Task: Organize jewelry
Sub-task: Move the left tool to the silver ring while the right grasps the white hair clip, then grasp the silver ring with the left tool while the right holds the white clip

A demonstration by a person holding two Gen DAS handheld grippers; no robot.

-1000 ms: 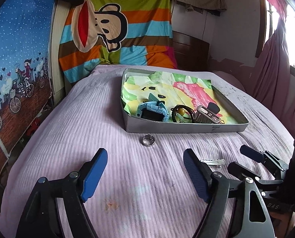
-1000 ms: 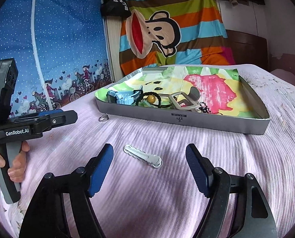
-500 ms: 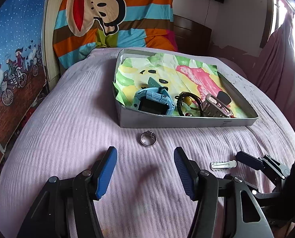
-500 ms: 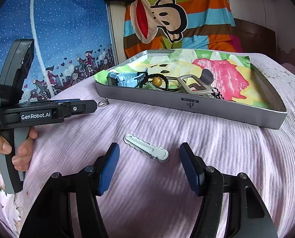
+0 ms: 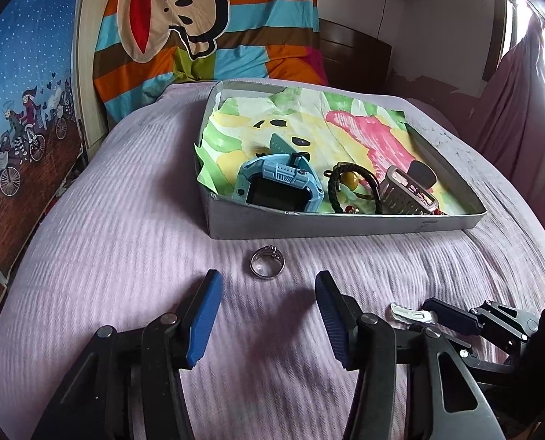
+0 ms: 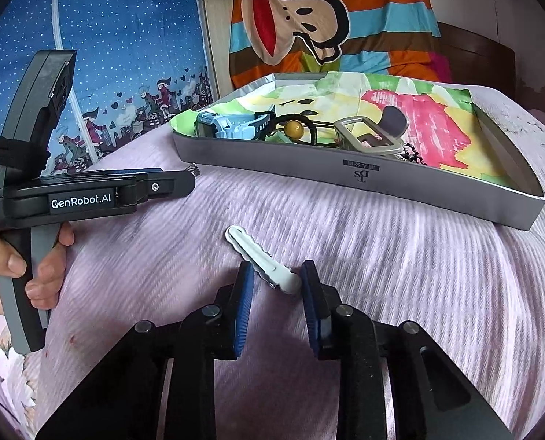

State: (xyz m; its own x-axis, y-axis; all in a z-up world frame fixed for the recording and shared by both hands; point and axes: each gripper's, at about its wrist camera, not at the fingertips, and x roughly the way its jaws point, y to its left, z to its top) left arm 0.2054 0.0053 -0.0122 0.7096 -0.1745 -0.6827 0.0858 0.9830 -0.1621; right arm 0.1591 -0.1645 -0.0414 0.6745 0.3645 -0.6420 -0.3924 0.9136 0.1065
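Low in the frame, the right gripper (image 6: 276, 275) has its jaws nearly together around a thin, stiff, slippery-looking hair clip (image 6: 261, 260) on the bedspread (image 6: 400, 256), best pinched mid-length, while the left gripper (image 5: 267, 295) gapes before a small hard ring (image 5: 267, 263).

Bedspread (image 5: 125, 220) under both sets of fingers: lilac woven cloth, ribbed, matt. Ring (image 5: 267, 262) just ahead of the left gripper (image 5: 267, 302) fingers: polished metal, shiny. Hair clip (image 6: 263, 262) between the right gripper (image 6: 276, 280) fingers: pale smooth plastic, slight sheen. Finger pads (image 6: 243, 308): blue, finely ribbed, rubbery-looking; gripper bodies black matt plastic. Box (image 5: 345, 223) beyond the fingers: grey matt card, lined with creased printed paper or cloth, can't tell which. Watch (image 5: 277, 185) in it: light-blue plastic, glossy dark screen.
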